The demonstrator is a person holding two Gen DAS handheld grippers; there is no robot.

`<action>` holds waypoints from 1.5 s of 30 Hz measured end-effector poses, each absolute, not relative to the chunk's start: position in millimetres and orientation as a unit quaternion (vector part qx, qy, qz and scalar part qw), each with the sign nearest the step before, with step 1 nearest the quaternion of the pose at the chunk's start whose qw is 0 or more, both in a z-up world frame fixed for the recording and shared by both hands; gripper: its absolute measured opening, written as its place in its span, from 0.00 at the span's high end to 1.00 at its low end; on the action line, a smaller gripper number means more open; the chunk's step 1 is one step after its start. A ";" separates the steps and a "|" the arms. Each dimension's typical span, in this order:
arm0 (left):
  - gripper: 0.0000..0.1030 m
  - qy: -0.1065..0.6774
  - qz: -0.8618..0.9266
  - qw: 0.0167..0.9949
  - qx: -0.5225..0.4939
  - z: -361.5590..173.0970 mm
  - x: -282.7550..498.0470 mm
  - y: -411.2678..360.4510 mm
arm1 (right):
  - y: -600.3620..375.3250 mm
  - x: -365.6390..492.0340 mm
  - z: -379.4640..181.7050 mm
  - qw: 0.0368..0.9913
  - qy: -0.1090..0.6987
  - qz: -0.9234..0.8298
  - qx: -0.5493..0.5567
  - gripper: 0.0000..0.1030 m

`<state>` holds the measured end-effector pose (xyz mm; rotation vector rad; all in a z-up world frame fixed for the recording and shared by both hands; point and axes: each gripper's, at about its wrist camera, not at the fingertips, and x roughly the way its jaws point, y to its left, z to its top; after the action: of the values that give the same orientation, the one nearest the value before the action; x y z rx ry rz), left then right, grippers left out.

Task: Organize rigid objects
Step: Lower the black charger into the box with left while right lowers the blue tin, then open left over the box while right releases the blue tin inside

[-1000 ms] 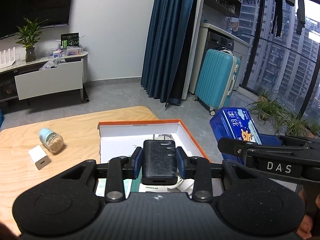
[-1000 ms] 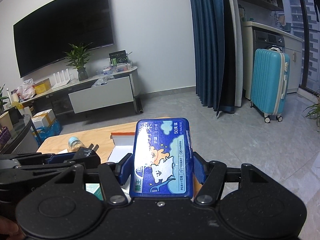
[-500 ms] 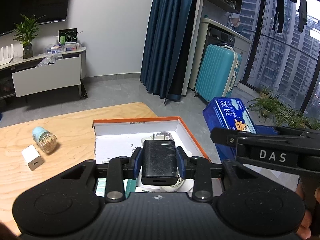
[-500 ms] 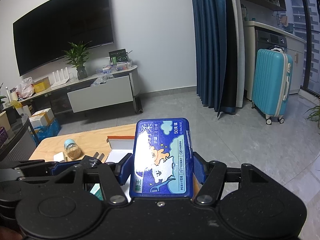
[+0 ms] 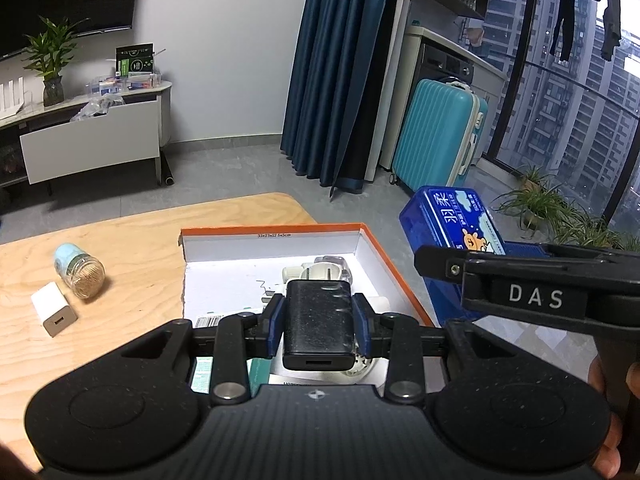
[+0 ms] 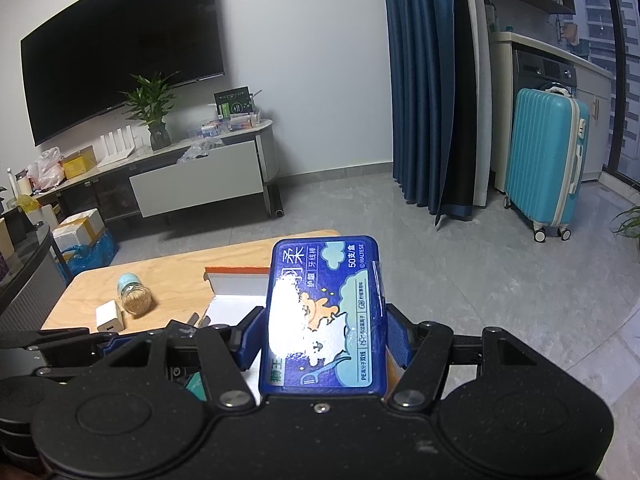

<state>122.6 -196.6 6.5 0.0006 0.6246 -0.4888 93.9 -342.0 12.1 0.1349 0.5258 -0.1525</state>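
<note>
Two grips: left hand-held gripper point(image 5: 319, 322) pinched black charger point(image 5: 319, 320) above orange-rimmed box point(image 5: 400, 272); right hand-held gripper point(image 6: 324, 336) clamped blue floss box point(image 6: 324, 316).

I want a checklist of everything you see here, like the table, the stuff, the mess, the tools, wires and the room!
Surface: wooden table, pale and bare at the near left.
Job's things: black charger in the left tool over the open box; blue floss case in the right tool, beside the box's right edge; white plug and small jar, lying on its side, on the table.
Clutter: white plugs and cartons in the box.
Tools: both shut on their things.
Cables: nothing seen.
Surroundings: teal suitcase, blue curtain, TV, potted plant.
</note>
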 end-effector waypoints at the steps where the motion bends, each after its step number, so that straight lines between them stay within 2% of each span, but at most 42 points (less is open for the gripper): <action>1: 0.65 0.305 -0.238 0.922 -0.001 6.2 123.8 -196.7 | -342.3 95.4 11.3 0.960 0.261 -0.075 0.067 0.27; 22: 0.65 0.327 -0.243 0.913 -0.003 -7.3 141.8 -197.5 | -358.0 135.2 -9.2 0.953 0.282 -0.073 0.081 0.26; 23: 0.65 0.328 -0.244 0.913 -0.003 -7.5 142.0 -196.4 | -359.6 134.6 -10.0 0.954 0.279 -0.074 0.084 0.24; 36: 0.65 0.339 -0.254 0.906 0.003 -15.2 149.9 -205.7 | -371.5 96.7 5.0 0.960 0.243 -0.104 0.094 0.24; 38: 0.63 0.340 -0.256 0.905 0.000 -16.9 150.5 -208.2 | -370.0 92.5 7.4 0.961 0.239 -0.105 0.096 0.23; 40: 0.41 0.347 -0.253 0.903 0.002 -16.8 149.8 -208.8 | -367.6 88.9 10.0 0.962 0.236 -0.104 0.093 0.23; 42: 0.41 0.342 -0.249 0.906 0.005 -13.8 145.5 -206.9 | -364.7 85.4 12.7 0.963 0.234 -0.103 0.089 0.23; 45: 0.32 0.345 -0.238 0.908 0.009 -9.1 140.8 -203.0 | -358.5 82.1 16.5 0.964 0.229 -0.098 0.088 0.23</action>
<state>140.8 -203.0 -9.1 0.0178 0.7129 -0.4908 82.1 -358.5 16.5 0.1771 0.4643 -0.1987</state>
